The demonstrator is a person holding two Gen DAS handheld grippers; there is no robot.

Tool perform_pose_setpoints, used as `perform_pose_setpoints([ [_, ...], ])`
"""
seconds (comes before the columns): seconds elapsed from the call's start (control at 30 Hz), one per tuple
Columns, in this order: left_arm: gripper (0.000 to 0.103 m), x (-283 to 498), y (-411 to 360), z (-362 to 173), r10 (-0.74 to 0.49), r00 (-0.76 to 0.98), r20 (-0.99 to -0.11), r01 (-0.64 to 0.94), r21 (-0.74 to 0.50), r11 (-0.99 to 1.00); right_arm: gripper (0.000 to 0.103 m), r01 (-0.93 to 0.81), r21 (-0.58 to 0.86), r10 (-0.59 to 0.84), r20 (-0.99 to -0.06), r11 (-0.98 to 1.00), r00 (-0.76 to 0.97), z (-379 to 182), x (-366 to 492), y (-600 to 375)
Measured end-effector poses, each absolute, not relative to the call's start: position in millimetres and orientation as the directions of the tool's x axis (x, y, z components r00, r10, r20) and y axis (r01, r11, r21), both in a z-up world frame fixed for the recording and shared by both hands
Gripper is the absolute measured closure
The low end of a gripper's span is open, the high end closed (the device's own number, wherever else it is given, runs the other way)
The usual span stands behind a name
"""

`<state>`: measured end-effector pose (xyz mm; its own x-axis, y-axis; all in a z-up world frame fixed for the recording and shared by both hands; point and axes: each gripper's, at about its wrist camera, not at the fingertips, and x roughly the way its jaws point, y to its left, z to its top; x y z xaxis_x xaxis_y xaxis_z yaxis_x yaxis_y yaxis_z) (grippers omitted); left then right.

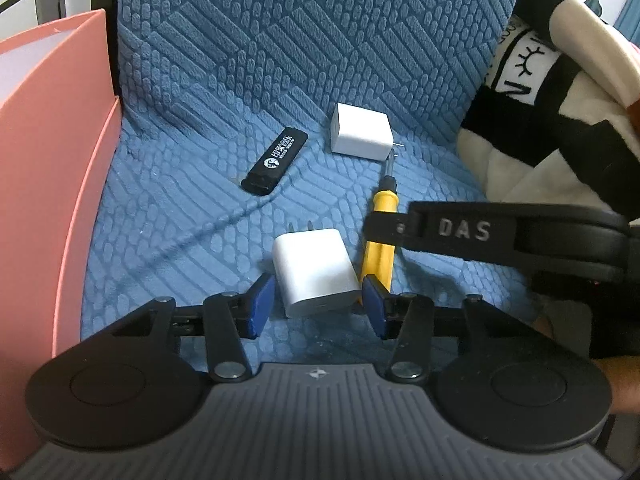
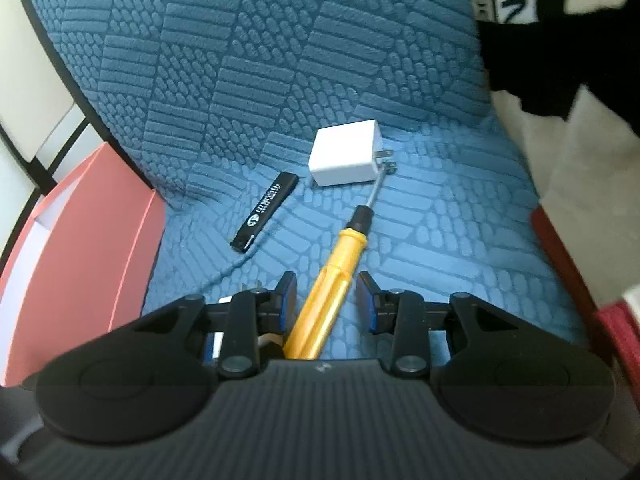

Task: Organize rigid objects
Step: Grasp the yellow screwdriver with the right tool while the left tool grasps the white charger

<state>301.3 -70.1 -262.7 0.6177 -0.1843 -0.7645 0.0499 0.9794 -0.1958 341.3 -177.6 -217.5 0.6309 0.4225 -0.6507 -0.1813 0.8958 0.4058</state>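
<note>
Left gripper [image 1: 318,306] straddles the near white charger [image 1: 314,270] on the blue textured cushion [image 1: 240,60], right pad touching it, left pad just clear; right gripper [image 2: 326,300] brackets the yellow screwdriver [image 2: 328,276] handle, pads apart, not pressing; its tip meets the prongs of the far white charger [image 2: 346,158]; a black lighter [image 2: 266,210] lies beside that; a pink box [image 1: 48,184] stands at the left edge.

Pink box [image 1: 52,168] blocks left, blanket [image 1: 560,128] blocks right
</note>
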Motion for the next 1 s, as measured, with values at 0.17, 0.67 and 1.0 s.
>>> perform_pose_setpoints([
  [0.17, 0.05, 302, -69, -263, -0.19, 0.615, -0.765, 0.044, -0.207, 0.977, 0.066, -0.187, 0.376, 0.407, -0.677, 0.908, 0.613, -221, 352, -169],
  [0.67, 0.051, 302, -67, -262, -0.195, 0.611, -0.767, 0.026, -0.228, 0.973, 0.073, -0.227, 0.286, 0.365, -0.695, 0.931, 0.619, -220, 350, -161],
  [1.0, 0.051, 302, -63, -258, -0.194, 0.619, -0.761, 0.009, -0.241, 0.971, 0.076, -0.215, 0.24, 0.322, -0.705, 0.947, 0.632, -217, 347, -166],
])
